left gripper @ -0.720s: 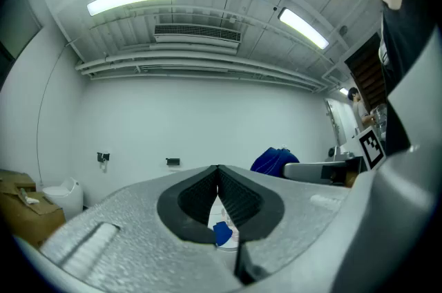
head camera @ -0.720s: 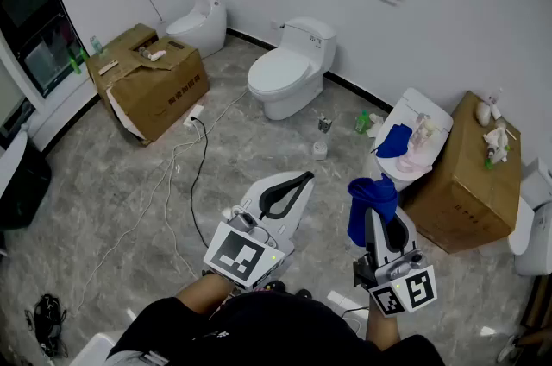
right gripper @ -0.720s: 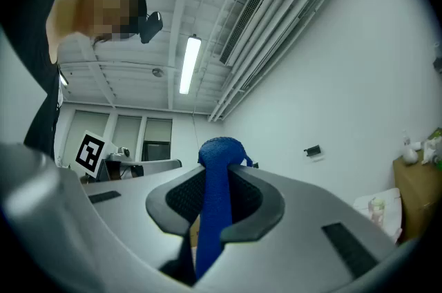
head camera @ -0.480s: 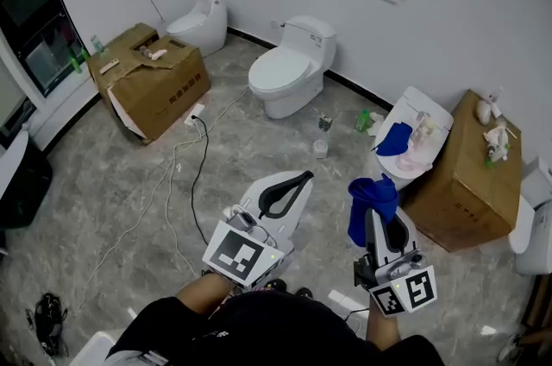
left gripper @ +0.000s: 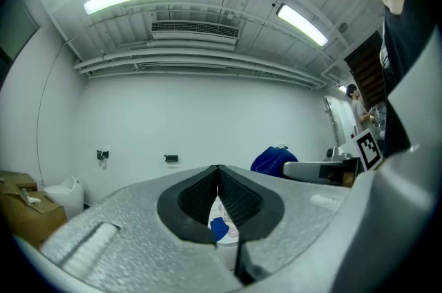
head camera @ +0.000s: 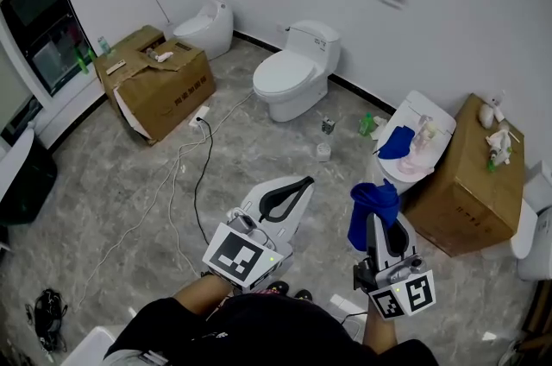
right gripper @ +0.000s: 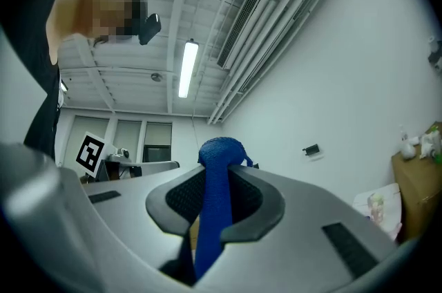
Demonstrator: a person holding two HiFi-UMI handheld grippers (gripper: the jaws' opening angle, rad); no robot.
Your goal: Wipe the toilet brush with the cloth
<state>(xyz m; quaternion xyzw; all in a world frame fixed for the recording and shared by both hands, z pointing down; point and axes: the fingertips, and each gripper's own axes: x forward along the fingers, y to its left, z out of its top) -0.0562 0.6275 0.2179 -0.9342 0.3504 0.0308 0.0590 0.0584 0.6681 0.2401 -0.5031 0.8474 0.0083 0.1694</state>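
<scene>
No words or numbers could be read anywhere; the box [head camera: 164, 88] carried dark print on its side, far too small to make out; the left cube [head camera: 237, 256] and the right cube [head camera: 405, 293] each showed a black-and-white square marker, pattern only, no letters.

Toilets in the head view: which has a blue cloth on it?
The toilet left of the right-hand cardboard box: a blue cloth lies on it. The others are bare.
</scene>
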